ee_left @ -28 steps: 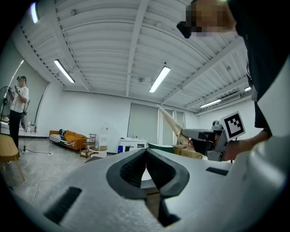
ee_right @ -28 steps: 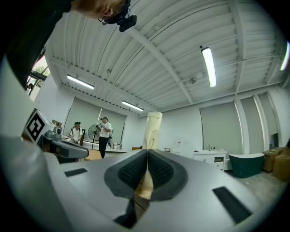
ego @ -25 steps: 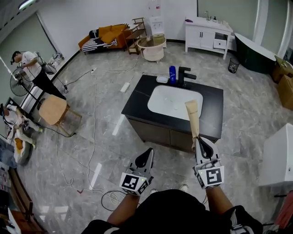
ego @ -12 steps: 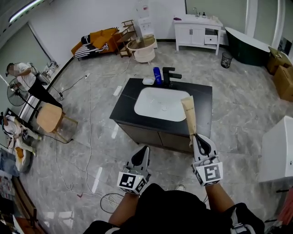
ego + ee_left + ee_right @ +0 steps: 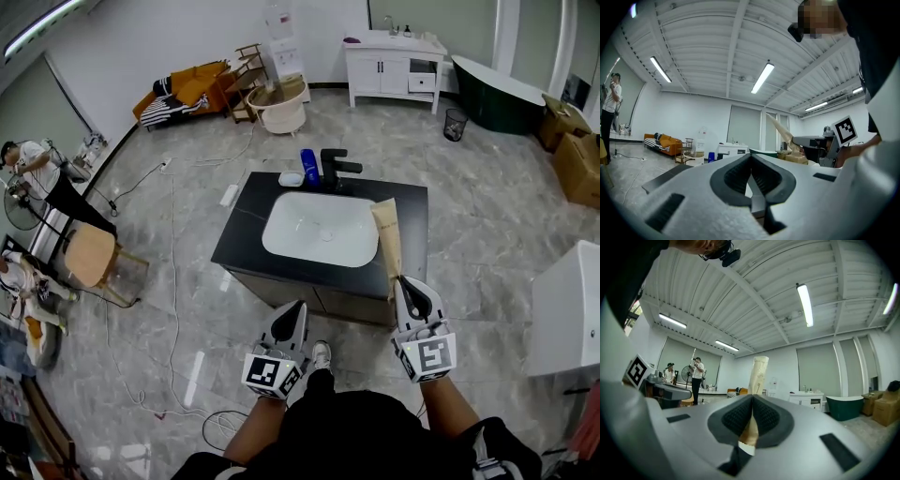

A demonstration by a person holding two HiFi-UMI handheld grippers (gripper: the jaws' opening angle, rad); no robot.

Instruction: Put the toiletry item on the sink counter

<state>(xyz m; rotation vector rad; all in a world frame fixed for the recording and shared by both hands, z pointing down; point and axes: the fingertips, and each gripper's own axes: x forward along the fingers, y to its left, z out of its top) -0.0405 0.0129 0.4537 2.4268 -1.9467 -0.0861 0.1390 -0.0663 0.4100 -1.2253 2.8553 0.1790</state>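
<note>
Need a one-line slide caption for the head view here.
Person facing a black sink counter, right gripper shut on a beige tube, left gripper shut and empty.

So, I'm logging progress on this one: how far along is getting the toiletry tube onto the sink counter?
Done: the beige tube is picked up, clamped in the right gripper. In hand: it is held in the air by the near right side of the black sink counter; the left gripper is shut and empty. Left: set the tube on the bare counter top and let go.
</note>
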